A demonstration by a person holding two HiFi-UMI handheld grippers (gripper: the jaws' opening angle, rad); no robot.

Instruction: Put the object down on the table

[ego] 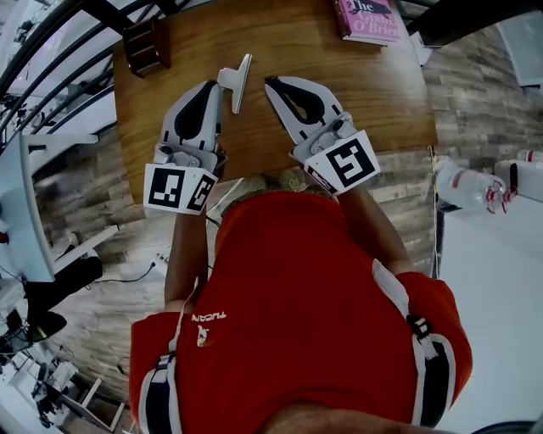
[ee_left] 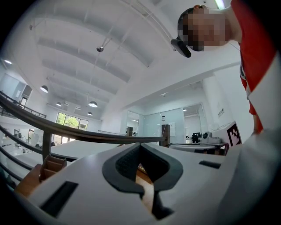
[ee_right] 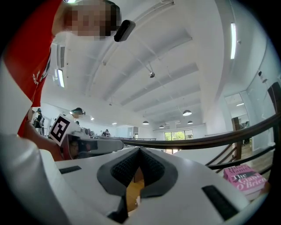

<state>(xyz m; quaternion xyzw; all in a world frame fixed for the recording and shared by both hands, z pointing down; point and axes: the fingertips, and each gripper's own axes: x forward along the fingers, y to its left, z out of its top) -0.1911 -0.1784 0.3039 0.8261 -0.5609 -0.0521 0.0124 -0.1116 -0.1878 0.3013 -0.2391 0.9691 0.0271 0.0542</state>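
Nearest the camera is the red shirt [ego: 297, 288], filling six o'clock. Just beyond it both claws reach out over the wooden table [ego: 382, 102]. The left claw [ego: 217, 85] sits at about ten o'clock with its jaws pressed together, and its own view shows nothing between them, only wood through the gap lower down. The right claw [ego: 270, 82] at one o'clock is also closed tip to tip and empty. The white piece [ego: 236, 80] is right at the left claw's tip, between the two claws, over the wood. I can't tell whether it touches that tip. Farther out there's a dark wooden rack [ego: 146, 47] at the table's eleven o'clock corner and a pink book [ego: 369, 19] at the one o'clock edge.
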